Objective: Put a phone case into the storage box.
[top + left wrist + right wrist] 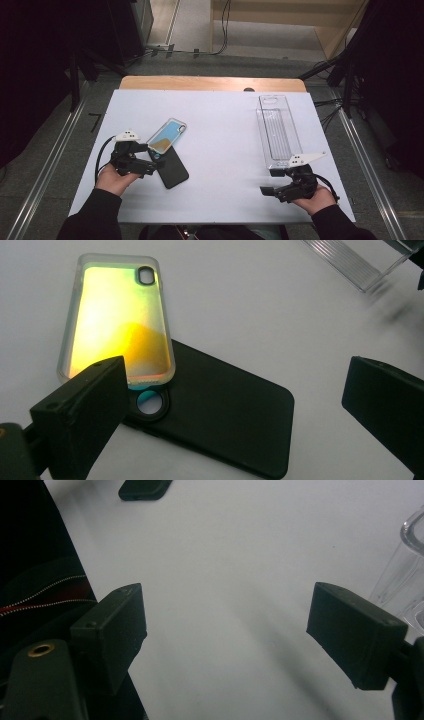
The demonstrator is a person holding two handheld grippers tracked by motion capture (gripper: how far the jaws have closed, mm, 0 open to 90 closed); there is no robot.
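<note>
White table (pixel 220 165): iridescent phone case (pixel 166 135) overlaps black case (pixel 172 167), seemingly touching.

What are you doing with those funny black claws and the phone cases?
A person sits at a white table with a hand-held gripper in each hand. The left hand-held gripper is open, right beside two phone cases: a shiny iridescent case with one end lying on a black case. Nothing is grabbed yet. The right hand-held gripper is open too, holding nothing, near a long clear plastic tray.
</note>
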